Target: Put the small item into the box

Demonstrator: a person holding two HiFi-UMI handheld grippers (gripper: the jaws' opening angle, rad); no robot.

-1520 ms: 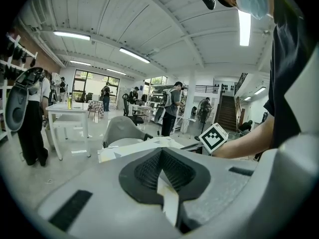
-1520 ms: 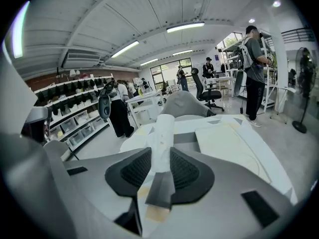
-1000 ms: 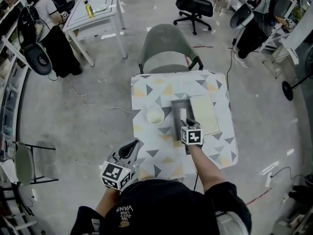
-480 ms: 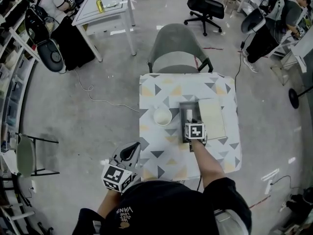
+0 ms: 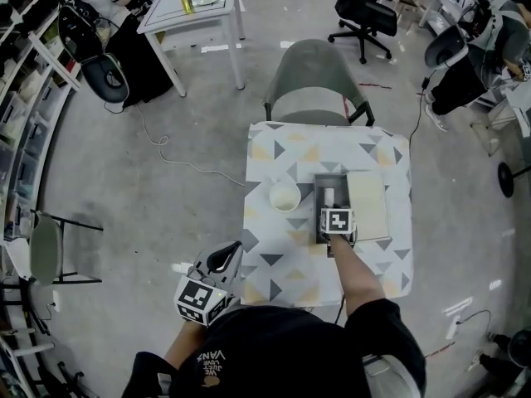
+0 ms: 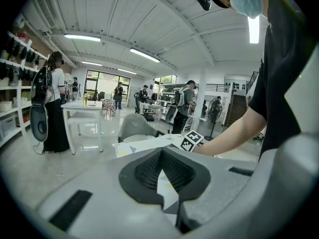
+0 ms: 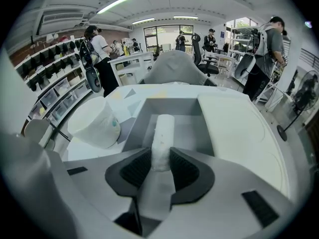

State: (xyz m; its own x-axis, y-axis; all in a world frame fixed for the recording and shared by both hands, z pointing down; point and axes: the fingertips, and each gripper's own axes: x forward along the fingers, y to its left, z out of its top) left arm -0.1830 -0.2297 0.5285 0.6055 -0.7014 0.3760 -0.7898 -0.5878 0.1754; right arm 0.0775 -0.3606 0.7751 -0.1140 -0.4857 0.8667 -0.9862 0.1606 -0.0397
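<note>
The task looks nearly done; the right gripper (image 7: pixel 162 156) has its jaws clamped on the small white foam-like cylinder (image 7: pixel 163 133), whose far end reaches down inside the open grey rectangular box (image 7: pixel 137 118) on the triangle-patterned counter (image 5: pixel 282 255); whether it touches the box floor I cannot tell; releasing it remains; the left gripper (image 6: pixel 159 156) hangs off the counter's near edge, jaws closed on nothing.

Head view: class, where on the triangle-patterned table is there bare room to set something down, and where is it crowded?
Free: the far strip of the triangle-patterned table between the grey chair and the white paper cup; also the near-left corner beyond the cup. Crowded: centre-right, where the open grey box, flat cream slab and right gripper meet.
</note>
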